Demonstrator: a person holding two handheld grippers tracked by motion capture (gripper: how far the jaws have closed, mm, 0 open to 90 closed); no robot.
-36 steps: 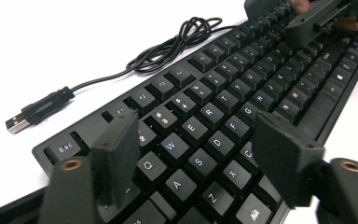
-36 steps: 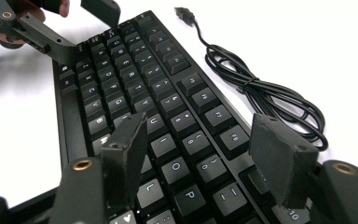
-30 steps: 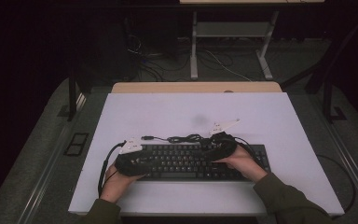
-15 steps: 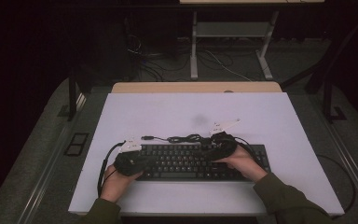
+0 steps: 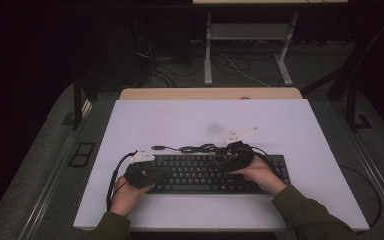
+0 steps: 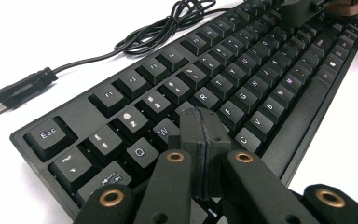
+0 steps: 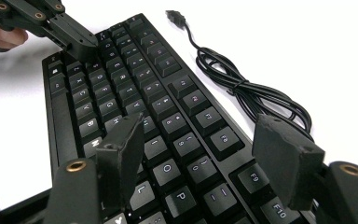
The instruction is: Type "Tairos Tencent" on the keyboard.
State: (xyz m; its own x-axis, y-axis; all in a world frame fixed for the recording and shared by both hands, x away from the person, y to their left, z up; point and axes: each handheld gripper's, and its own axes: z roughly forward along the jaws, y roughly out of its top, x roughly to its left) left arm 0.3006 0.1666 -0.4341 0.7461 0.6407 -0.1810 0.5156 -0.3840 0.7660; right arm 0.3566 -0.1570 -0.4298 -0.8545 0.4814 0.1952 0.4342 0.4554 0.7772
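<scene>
A black keyboard point(image 5: 200, 176) lies near the table's front edge, its cable point(image 5: 196, 148) coiled behind it. My left gripper point(image 5: 167, 173) rests over the keyboard's left end. In the left gripper view, the left gripper point(image 6: 203, 123) is shut with nothing between its pads, its tip just over the keys point(image 6: 242, 70) near W and E. My right gripper point(image 5: 223, 164) hovers over the right half. In the right gripper view, the right gripper point(image 7: 200, 127) is open above the number and letter keys point(image 7: 121, 84), and the left gripper point(image 7: 74, 39) touches the far end.
The white table point(image 5: 180, 125) has free room behind the keyboard. The USB plug point(image 6: 9, 93) lies loose on it beside the cable bundle point(image 7: 247, 88). A wooden desk edge point(image 5: 210, 93) and a metal stand point(image 5: 245, 35) sit beyond the table.
</scene>
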